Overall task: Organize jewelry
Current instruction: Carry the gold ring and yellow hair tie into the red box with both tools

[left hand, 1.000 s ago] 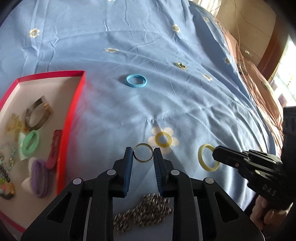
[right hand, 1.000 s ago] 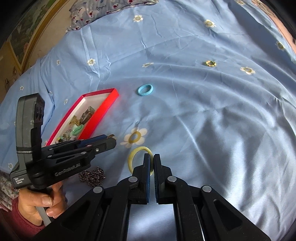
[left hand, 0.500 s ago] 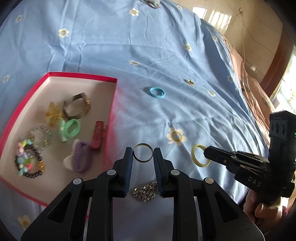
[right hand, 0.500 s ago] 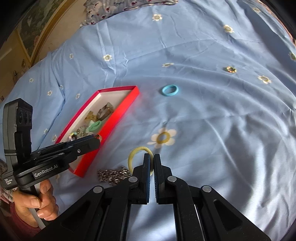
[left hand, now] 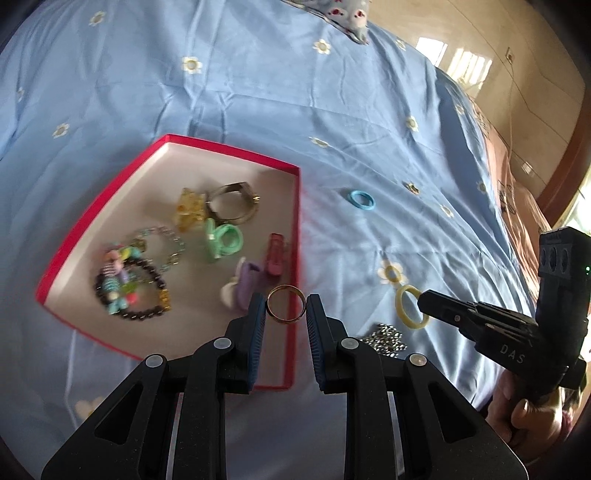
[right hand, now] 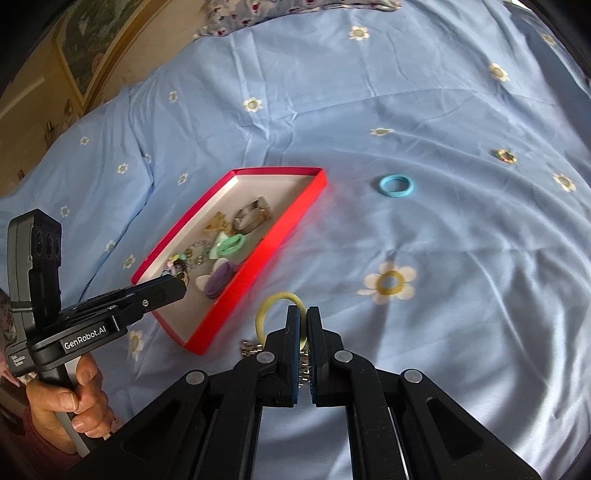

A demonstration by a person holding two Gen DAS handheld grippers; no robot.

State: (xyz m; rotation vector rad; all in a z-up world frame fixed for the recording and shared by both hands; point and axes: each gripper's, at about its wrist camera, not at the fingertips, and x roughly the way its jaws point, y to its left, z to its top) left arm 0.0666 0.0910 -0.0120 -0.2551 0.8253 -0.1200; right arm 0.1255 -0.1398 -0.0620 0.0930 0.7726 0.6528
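Observation:
My left gripper (left hand: 286, 309) is shut on a thin gold ring (left hand: 286, 295) and holds it above the near right edge of the red jewelry box (left hand: 295, 229). The box (right hand: 280, 236) holds several bracelets, rings and clips. My right gripper (right hand: 303, 325) is shut on a yellow hair tie (right hand: 266, 306), lifted off the blue bedsheet; the tie also shows in the left wrist view (left hand: 402, 312). A blue hair tie (left hand: 362, 200) lies on the sheet right of the box, and it shows in the right wrist view (right hand: 396, 185). A silver chain (left hand: 386, 338) lies near the box's front corner.
The blue flowered bedsheet (right hand: 461, 240) covers the bed. A patterned pillow (left hand: 343, 14) lies at the far end. A small gold-toned piece (right hand: 505, 156) lies far right on the sheet. The wooden floor (left hand: 517, 55) shows beyond the bed's right side.
My left gripper has lifted and moved left with the gold ring, from over the sheet to over the box's right edge. My right gripper has risen with the yellow hair tie.

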